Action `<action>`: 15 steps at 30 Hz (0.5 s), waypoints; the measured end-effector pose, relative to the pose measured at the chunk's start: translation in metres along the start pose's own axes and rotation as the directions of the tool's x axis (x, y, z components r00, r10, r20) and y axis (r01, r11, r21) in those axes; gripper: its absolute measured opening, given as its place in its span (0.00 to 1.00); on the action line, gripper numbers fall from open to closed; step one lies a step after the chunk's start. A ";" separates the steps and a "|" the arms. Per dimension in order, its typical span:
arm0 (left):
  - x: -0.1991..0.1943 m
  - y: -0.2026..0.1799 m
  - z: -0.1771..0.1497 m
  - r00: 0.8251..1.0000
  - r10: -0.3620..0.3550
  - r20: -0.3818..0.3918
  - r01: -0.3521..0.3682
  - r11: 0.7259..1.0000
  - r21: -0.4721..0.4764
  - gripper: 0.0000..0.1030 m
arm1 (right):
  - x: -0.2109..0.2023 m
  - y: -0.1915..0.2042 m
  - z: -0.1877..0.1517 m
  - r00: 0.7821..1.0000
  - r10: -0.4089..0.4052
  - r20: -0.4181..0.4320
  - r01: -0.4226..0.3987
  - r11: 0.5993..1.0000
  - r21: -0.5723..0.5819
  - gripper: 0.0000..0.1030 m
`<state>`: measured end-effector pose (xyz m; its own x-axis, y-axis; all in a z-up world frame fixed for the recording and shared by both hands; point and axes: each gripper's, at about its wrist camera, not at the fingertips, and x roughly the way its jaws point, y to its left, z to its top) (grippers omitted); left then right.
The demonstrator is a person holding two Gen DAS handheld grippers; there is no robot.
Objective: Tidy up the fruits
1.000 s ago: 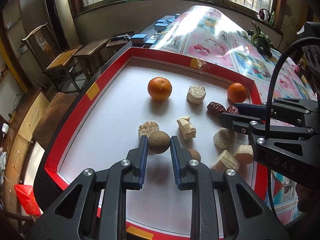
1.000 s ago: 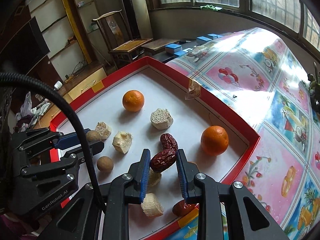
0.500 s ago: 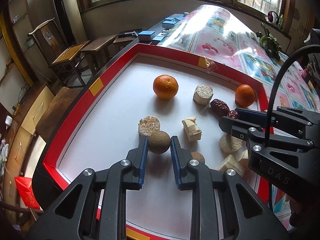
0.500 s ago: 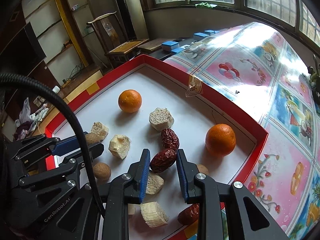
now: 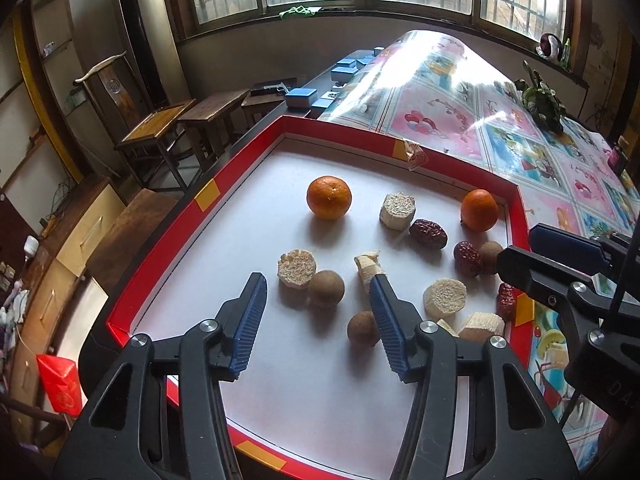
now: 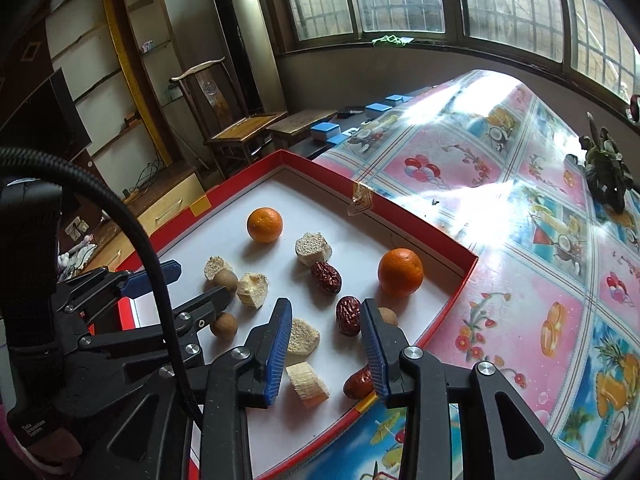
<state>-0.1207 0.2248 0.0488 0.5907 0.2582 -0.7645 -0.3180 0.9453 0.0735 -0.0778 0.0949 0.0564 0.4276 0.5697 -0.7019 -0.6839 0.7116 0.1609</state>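
A white tray with a red rim (image 5: 208, 196) holds two oranges (image 5: 329, 197) (image 5: 479, 210), red dates, brown longans and pale cut chunks. My left gripper (image 5: 318, 282) is opening. A longan (image 5: 327, 288) rests on the tray just past its fingertips, against a round pale chunk (image 5: 297, 268), and no pad touches it. My right gripper (image 6: 325, 306) is opening too. A red date (image 6: 348, 316) lies on the tray between its fingers, close to the right finger (image 6: 370, 332), beside a longan (image 6: 387, 315).
More fruit crowds the tray's near right corner: a second longan (image 5: 363, 329), pale chunks (image 5: 445, 298), a date at the rim (image 5: 506, 302). The tray sits on a flowered tablecloth (image 6: 520, 200). Chairs (image 5: 160, 128) stand beyond the tray's left side.
Both grippers were shut, the left on the longan and the right on the red date. Both have now spread apart, and each fruit lies on the tray. The right gripper drew back a little.
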 end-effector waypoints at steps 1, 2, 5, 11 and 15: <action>-0.003 -0.002 0.000 1.000 -0.002 0.008 0.002 1.000 0.002 0.52 | -0.005 -0.001 -0.002 1.000 -0.010 0.012 0.010 1.000 0.005 0.39; -0.006 -0.005 0.000 1.000 -0.005 0.017 0.005 1.000 0.004 0.52 | -0.010 -0.003 -0.004 0.999 -0.023 0.022 0.023 1.000 0.009 0.41; -0.016 -0.011 0.000 0.999 -0.013 0.046 0.012 1.000 0.005 0.53 | -0.022 -0.008 -0.012 0.998 -0.054 0.044 0.053 0.998 0.024 0.42; -0.030 -0.022 0.000 0.997 -0.025 0.071 0.024 1.000 0.006 0.61 | -0.037 -0.019 -0.023 0.996 -0.060 0.065 0.056 0.996 0.065 0.42; -0.034 -0.025 -0.001 0.997 -0.016 0.076 0.016 1.000 0.009 0.61 | -0.040 -0.017 -0.025 0.996 -0.059 0.071 0.055 0.997 0.054 0.43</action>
<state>-0.1338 0.1919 0.0726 0.6505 0.2573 -0.7146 -0.3022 0.9509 0.0672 -0.0980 0.0497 0.0646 0.5078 0.5547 -0.6591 -0.6266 0.7629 0.1593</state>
